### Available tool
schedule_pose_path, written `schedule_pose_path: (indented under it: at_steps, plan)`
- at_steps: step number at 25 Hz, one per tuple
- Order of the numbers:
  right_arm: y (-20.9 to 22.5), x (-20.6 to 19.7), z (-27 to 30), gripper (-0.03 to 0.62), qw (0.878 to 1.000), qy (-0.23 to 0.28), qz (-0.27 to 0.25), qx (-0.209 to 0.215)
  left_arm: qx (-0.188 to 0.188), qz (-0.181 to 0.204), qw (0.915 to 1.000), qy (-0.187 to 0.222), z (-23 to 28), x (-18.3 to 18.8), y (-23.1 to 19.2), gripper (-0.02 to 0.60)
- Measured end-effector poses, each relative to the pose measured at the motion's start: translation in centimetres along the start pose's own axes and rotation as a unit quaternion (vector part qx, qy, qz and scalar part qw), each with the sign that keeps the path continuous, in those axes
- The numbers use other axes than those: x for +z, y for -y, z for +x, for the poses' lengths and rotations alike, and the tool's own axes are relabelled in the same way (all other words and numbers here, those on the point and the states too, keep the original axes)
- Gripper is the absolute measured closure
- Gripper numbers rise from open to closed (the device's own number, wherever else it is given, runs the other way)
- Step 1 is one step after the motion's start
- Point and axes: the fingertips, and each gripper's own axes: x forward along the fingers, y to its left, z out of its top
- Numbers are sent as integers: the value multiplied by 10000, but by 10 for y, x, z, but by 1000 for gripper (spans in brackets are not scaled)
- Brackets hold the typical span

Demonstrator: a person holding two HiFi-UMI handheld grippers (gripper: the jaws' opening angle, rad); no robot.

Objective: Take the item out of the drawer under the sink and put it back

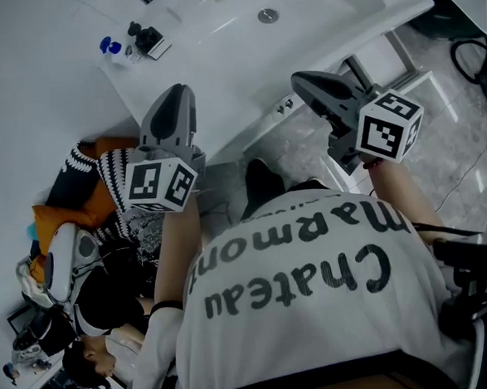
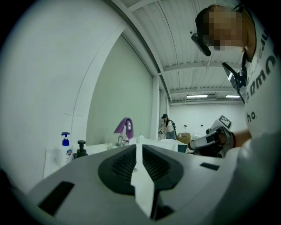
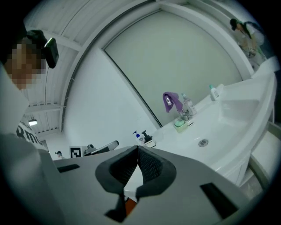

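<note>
Under the head camera: holds left gripper (image 1: 174, 94) and right gripper (image 1: 302, 81) short of the sink (image 1: 331, 17) rim at twelve o'clock, open floor (image 1: 466, 166) at four. Left gripper view: parted a sliver, empty. Right gripper view: clenched on nothing (drawer item unseen anywhere).

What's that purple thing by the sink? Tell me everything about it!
The purple cloth looks like soft fabric. It is draped over the top of the shiny metal tap at the back of the white sink, hanging limp in folds with one end drooping down. Only the tap seems to touch it.
</note>
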Motion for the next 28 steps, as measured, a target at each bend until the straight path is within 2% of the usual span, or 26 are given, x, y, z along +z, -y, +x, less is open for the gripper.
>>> schedule_pose_path:
  at_steps: [4, 21, 28]
  plan:
    - [0, -3, -20, 582, 9994, 166, 307, 3, -265, 11, 9996, -124, -9, -8, 30, 557]
    - [18, -38, -133, 582, 9973, 98, 276, -676, -959, 22, 9950, -290, -26, -49, 162, 568]
    - [32, -45, -163, 583, 9947, 98, 283, -981, -1211, -134, 9916, -425, -26, -62, 196, 568]
